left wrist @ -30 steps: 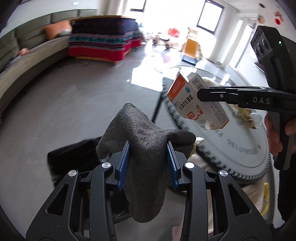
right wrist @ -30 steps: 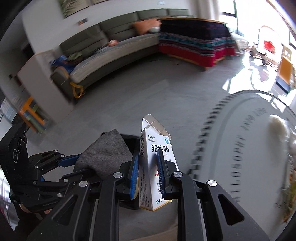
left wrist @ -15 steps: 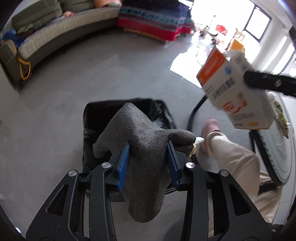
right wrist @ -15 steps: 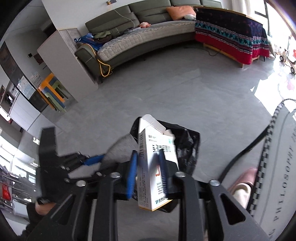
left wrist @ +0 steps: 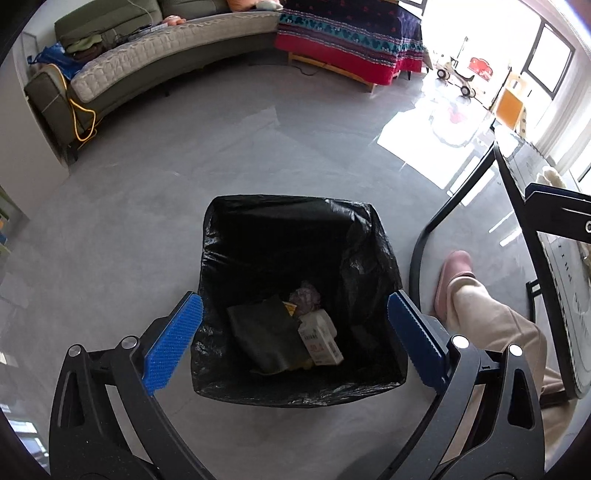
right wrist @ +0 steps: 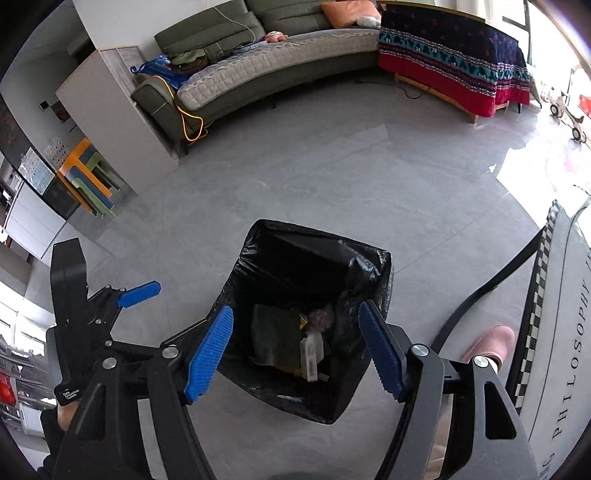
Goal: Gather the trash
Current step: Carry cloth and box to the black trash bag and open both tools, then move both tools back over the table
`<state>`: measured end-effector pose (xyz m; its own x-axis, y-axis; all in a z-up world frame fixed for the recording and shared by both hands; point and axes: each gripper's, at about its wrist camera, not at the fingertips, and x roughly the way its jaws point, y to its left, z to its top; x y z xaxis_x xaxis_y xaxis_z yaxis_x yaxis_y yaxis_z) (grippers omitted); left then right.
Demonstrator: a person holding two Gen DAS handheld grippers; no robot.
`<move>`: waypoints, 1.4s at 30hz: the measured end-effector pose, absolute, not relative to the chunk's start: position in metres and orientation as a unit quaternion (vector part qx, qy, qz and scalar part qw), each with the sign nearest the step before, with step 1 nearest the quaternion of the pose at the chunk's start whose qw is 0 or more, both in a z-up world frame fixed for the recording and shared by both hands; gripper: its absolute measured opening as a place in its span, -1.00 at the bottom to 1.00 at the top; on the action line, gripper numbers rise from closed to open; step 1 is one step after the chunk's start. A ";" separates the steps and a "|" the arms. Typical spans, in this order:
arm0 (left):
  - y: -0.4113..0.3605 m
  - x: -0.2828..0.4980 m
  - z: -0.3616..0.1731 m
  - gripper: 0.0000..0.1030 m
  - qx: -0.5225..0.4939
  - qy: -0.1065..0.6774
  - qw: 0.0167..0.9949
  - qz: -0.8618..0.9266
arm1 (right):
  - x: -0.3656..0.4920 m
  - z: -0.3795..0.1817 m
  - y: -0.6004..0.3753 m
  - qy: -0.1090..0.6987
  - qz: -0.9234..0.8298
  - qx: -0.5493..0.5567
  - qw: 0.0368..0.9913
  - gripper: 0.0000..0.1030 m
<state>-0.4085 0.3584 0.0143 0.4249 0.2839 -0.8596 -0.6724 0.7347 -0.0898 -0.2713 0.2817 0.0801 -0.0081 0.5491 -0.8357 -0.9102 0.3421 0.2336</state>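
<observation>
A bin with a black liner (left wrist: 288, 218) stands on the grey floor; it also shows in the right wrist view (right wrist: 306, 240). Inside lie the grey cloth (left wrist: 266, 336), the white and orange carton (left wrist: 319, 339) and a crumpled wrapper (left wrist: 304, 295). The cloth (right wrist: 271, 336) and carton (right wrist: 312, 350) show in the right view too. My left gripper (left wrist: 291, 332) is open and empty above the bin. My right gripper (right wrist: 295, 350) is open and empty above the bin. The left gripper shows at the left of the right view (right wrist: 138, 290).
A round table with black legs (left wrist: 517, 177) stands to the right, its printed top (right wrist: 565, 314) close by. The person's leg and pink slipper (left wrist: 456, 269) are beside the bin. A long sofa (left wrist: 166, 48) and a patterned cover (left wrist: 351, 33) are far behind.
Both grippers moved over the bin and opened. The grey cloth and the carton dropped out of them into the bin.
</observation>
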 end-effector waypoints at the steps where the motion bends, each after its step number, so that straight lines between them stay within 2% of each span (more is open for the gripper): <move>1: 0.356 -0.408 0.015 0.88 -0.214 0.450 0.816 0.292 | -0.267 0.081 0.277 0.462 0.541 -0.190 0.677 0.39; 14: 0.312 -0.360 0.031 0.88 -0.176 0.458 0.837 0.242 | -0.234 0.089 0.226 0.460 0.534 -0.140 0.695 0.39; 42: 0.141 -0.160 0.079 0.88 -0.058 0.461 0.885 0.028 | -0.075 0.098 0.002 0.470 0.380 -0.015 0.797 0.43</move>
<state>-0.1602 0.1411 0.0786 0.5734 -0.0032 -0.8193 -0.1031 0.9918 -0.0760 -0.0745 0.0024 0.0982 0.2694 0.5912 -0.7602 -0.6187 0.7112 0.3338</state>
